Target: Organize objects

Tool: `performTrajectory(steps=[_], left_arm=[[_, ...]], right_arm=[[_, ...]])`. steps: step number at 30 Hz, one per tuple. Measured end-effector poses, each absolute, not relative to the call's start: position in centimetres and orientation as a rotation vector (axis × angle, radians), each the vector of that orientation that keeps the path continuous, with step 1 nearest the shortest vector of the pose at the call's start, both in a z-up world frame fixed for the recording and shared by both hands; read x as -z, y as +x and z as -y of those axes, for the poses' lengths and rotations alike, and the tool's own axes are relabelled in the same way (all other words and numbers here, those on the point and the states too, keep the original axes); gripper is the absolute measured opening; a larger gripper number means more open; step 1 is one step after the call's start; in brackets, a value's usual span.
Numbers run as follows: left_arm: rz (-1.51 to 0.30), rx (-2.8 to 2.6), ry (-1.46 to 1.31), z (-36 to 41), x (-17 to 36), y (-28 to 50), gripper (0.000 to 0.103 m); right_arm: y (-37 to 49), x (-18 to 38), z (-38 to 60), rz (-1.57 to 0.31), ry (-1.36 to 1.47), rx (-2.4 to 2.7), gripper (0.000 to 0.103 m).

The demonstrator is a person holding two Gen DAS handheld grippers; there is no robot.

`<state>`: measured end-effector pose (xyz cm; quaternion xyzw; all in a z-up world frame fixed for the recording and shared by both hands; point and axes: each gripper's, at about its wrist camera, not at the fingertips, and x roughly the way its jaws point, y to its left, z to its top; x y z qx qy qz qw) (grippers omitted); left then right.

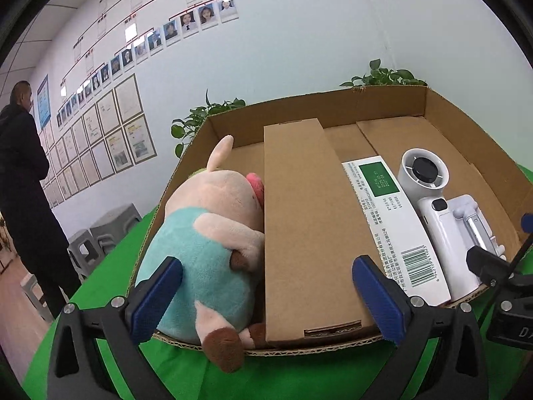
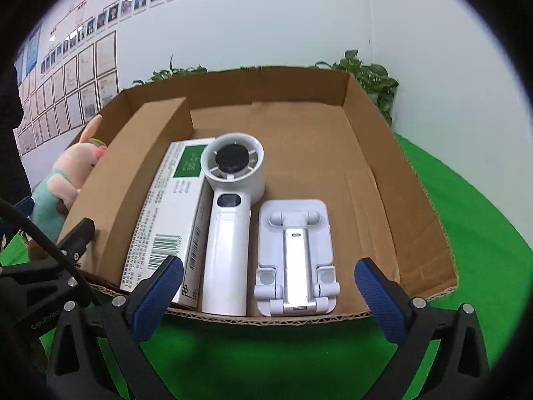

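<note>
Tray (image 2: 383, 140) of cardboard holding, side by side, plush toy (image 1: 213, 233), brown carton (image 1: 306, 226), medicine box (image 2: 166, 220), fan (image 2: 230, 216) and phone stand (image 2: 296, 256); left gripper (image 1: 266, 296) and right gripper (image 2: 269, 296) both spread empty at the near rim, where a careless nudge could tip out the overhanging toy.

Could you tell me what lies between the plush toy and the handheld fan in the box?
Between plush toy and handheld fan lie a brown carton, then a white medicine box, clearest in the left wrist view.
</note>
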<state>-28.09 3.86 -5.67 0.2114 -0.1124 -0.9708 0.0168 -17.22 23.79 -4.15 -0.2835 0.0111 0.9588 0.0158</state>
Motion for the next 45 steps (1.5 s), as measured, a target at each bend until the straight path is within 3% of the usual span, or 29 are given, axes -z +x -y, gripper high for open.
performTrajectory(steps=[7,45], left_arm=[[0.334,3.016,0.685,-3.5,5.5,-28.6,0.103],[0.258,3.04,0.7,-2.7,5.1,-28.8,0.103]], right_arm=[[-18.2,5.1,-22.9,0.048,-0.973,-2.917,0.103],[-17.8,5.3,-23.0,0.034,-0.98,-2.927,0.103]])
